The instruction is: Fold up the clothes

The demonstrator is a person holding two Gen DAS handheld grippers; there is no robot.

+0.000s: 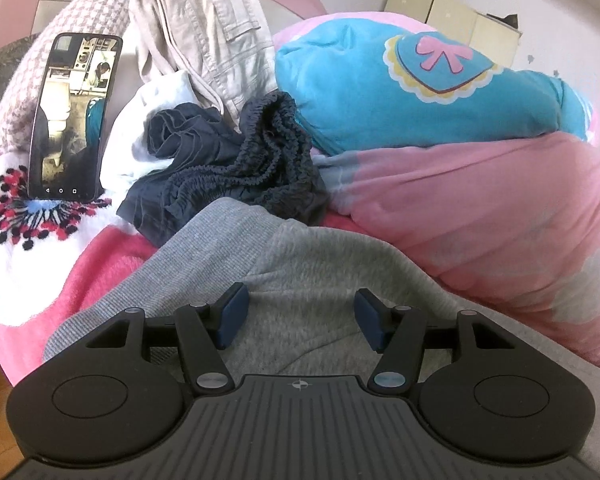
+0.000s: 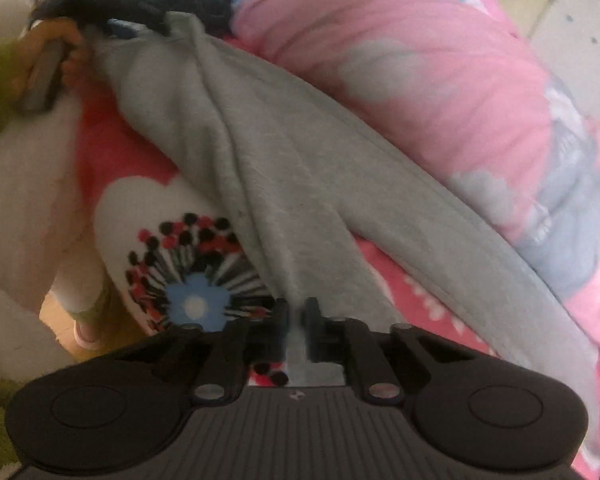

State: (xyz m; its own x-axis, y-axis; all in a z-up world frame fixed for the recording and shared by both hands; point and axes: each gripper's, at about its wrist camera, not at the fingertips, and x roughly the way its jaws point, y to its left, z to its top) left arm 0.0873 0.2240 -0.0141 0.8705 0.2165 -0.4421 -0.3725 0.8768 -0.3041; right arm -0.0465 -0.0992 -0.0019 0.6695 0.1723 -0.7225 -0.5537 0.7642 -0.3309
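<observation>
The left gripper (image 1: 300, 318) sits at the bottom centre of its own view with the jaws about half open. Grey fabric fills the space between the blue pads (image 1: 232, 316), but they do not press on it, so it holds nothing. The right gripper (image 2: 296, 330) is at the bottom centre of its view with the jaws almost together, and a narrow strip of the grey garment (image 2: 268, 168) is pinched between them.

That garment (a sweatshirt or sweatpants, I cannot tell which) runs as a long band from the upper left of the right view down to its lower right. In the upper left corner a hand (image 2: 50, 58) in a green sleeve holds the handle of the other gripper beside the garment's far end.

Everything lies on a bed with a pink blanket (image 1: 480, 208) and a flowered cover (image 2: 188, 272) in white, pink and blue. In the left view, above the grey garment, a dark blue garment (image 1: 236, 168) lies crumpled in the centre, beige trousers (image 1: 204, 36) are heaped above it, and a turquoise pillow (image 1: 400, 92) fills the upper right. A phone (image 1: 74, 116) leans upright at the left. Cardboard boxes (image 1: 452, 16) stand by the wall at the top right.
</observation>
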